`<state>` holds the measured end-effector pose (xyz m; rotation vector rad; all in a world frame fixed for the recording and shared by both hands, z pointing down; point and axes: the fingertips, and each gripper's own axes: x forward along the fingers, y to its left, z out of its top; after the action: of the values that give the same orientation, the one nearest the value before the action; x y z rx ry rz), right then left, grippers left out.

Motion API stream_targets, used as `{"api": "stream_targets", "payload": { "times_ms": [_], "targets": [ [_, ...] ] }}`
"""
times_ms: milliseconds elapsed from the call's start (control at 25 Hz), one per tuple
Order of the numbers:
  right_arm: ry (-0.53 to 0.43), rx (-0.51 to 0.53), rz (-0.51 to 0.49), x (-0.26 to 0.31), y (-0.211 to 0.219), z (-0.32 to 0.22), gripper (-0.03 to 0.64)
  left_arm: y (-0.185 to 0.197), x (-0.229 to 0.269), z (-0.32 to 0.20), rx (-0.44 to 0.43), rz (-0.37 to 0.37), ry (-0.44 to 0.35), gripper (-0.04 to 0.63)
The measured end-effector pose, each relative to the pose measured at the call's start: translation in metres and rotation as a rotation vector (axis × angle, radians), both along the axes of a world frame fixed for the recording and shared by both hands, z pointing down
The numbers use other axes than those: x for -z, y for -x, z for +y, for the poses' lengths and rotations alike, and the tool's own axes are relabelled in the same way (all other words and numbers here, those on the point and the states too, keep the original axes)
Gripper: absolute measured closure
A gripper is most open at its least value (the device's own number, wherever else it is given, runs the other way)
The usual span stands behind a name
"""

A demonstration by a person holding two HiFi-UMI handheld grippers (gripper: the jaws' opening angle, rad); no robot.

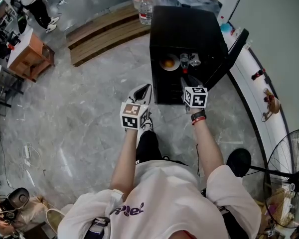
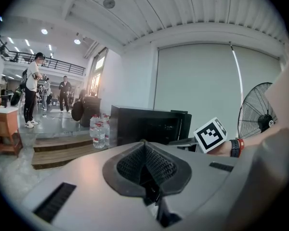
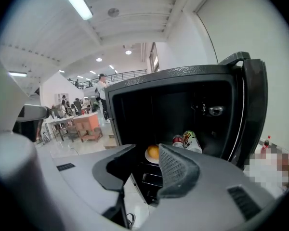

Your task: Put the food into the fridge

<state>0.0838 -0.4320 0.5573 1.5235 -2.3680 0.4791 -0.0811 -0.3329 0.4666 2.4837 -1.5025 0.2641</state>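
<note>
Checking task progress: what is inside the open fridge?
A plate holding something orange, with two drink containers beside it. The lower part of the fridge is mostly hidden by the right gripper.

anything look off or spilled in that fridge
Nothing is spilled or damaged. The black fridge stands with its door open. The plate of orange food sits flat on the shelf, with two cans beside it. The green-labelled can looks slightly tilted, perhaps only from lens distortion.

Black fridge (image 1: 187, 31) stands with door open, holding an orange (image 1: 168, 62) on a white plate (image 1: 162, 67), two cans (image 1: 184, 61) just beside it.
</note>
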Motion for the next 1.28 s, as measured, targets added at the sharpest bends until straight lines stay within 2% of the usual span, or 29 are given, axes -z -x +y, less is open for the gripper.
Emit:
{"api": "stream_targets", "payload": {
  "times_ms": [680, 840, 1280],
  "targets": [
    [-0.062, -0.013, -0.026, 0.058, -0.017, 0.079, 0.515, -0.002, 0.026, 0.038, -0.002, -0.009, -0.050, 0.575],
    [-0.085, -0.022, -0.072, 0.071, -0.025, 0.095, 0.531, -0.009, 0.028, 0.048, -0.009, -0.009, -0.059, 0.575],
    [-0.143, -0.014, -0.048, 0.098, -0.034, 0.132, 0.577, -0.009, 0.035, 0.071, 0.016, -0.013, -0.074, 0.577]
  ]
}}
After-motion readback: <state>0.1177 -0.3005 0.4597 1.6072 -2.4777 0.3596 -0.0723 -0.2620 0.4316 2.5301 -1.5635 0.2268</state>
